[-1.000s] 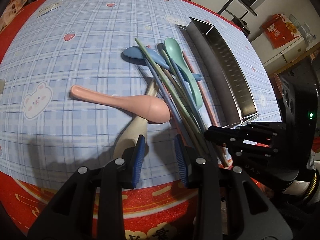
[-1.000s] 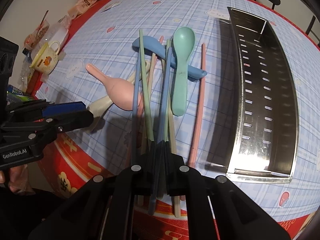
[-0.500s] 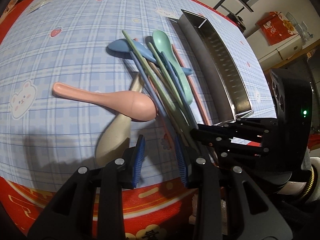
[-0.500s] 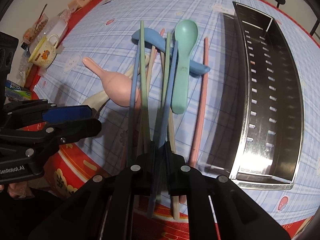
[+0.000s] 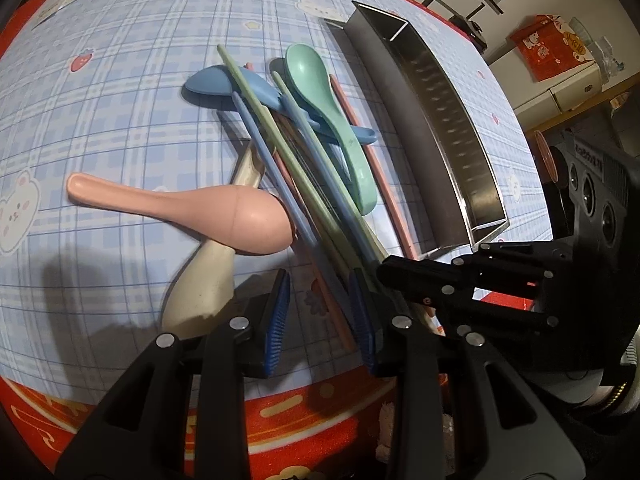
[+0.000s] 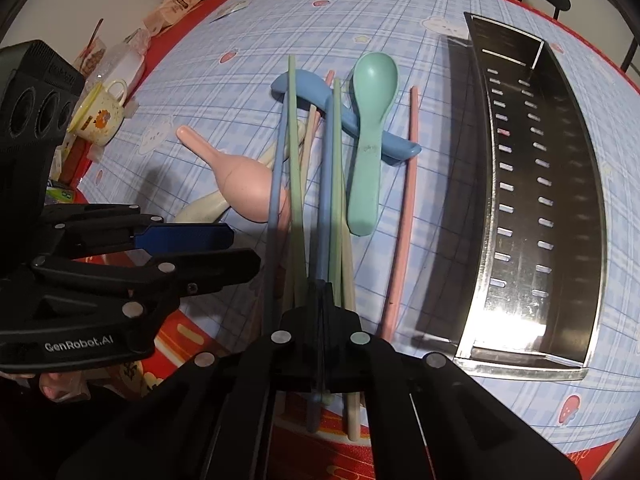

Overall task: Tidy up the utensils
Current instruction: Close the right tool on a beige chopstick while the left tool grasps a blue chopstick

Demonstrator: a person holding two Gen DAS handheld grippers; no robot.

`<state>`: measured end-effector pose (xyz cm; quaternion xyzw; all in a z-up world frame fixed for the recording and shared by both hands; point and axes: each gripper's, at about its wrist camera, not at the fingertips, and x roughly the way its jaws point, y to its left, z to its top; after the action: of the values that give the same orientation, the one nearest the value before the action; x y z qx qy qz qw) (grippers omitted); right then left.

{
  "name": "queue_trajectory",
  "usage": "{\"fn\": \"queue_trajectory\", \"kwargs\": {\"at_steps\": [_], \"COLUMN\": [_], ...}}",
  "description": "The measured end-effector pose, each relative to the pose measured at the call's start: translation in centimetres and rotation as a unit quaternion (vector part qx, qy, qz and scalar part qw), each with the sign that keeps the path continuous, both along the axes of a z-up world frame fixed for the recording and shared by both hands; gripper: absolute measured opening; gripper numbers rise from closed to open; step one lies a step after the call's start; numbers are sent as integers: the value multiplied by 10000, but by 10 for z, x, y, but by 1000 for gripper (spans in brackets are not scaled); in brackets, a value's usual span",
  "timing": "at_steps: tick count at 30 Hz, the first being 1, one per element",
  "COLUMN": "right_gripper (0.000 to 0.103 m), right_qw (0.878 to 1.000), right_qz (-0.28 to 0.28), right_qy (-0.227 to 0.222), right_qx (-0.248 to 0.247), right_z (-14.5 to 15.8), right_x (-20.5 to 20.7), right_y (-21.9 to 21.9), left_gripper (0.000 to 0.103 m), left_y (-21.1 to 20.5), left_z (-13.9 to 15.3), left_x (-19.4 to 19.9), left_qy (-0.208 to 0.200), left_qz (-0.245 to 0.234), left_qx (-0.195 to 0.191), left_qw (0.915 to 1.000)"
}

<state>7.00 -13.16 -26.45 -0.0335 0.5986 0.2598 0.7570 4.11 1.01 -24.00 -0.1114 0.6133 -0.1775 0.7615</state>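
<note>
Checked tablecloth (image 6: 248, 24): steel tray (image 6: 560, 184) unfilled; right claw (image 6: 320, 300) clenching chopsticks (image 6: 332, 184); left claw (image 5: 320, 312) released.

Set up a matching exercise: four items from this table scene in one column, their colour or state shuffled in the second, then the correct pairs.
Column 1
1. right gripper
2. left gripper
3. metal tray
4. upturned spoon

Column 2
A. open, holding nothing
B. mint green, its handle crossing the blue spoon
C. shut on chopsticks
D. nothing inside, perforated floor

Pairs: 1-C, 2-A, 3-D, 4-B
</note>
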Motion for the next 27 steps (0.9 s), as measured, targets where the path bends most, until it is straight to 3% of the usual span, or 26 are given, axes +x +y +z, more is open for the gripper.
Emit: {"fn": "queue_trajectory", "kwargs": {"at_steps": [8, 12, 27], "right_gripper": [2, 3, 3], "right_qw": [9999, 9998, 9998], "right_qz": [-53, -85, -82], "right_qy": [65, 103, 118], "right_qx": [74, 112, 147], "right_z": [-1, -1, 1], "right_x": [1, 1, 1], "right_y": [-1, -3, -3], "left_gripper": [33, 19, 19], "left_y": [-7, -7, -15], "left_z": [-9, -15, -21], "left_x": [10, 15, 22], "left_qy": [121, 224, 282], "left_qz": [13, 83, 122], "left_qx": [-48, -79, 21], "left_qw": [9999, 9997, 9995]}}
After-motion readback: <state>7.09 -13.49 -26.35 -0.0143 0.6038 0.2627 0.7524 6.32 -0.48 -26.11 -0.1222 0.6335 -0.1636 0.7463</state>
